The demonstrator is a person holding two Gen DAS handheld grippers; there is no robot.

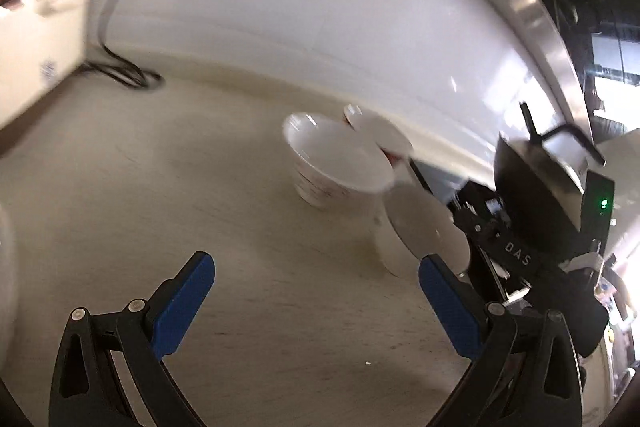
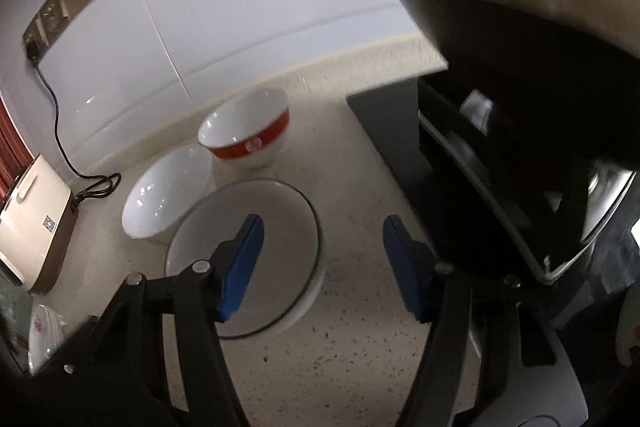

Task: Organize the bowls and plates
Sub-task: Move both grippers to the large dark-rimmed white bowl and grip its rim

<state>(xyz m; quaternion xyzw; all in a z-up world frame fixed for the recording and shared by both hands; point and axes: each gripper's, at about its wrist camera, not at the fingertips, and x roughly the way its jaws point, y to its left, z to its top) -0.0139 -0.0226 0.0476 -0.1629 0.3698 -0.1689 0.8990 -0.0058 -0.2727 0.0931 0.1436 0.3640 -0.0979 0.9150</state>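
Dim indoor light, brightest at a blown-out window (image 1: 616, 75) on the right. Glare spots dot the white wall (image 2: 224, 7) and bowls (image 2: 168, 199). Motion blur throughout; fisheye bends edges, corners black.

On the counter (image 2: 360, 327), three bowls cluster near the back wall (image 2: 240, 7): the banded bowl (image 2: 246, 129) rearmost, a second bowl (image 2: 164, 199) left of it, the shallow bowl (image 2: 280, 219) in front. A boxy appliance (image 2: 36, 227) sits far left.

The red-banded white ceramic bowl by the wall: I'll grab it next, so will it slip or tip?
The red-banded white ceramic bowl looks glazed and glossy, so probably slippery and chip-prone. Its narrow foot suggests a rim push could tip it.
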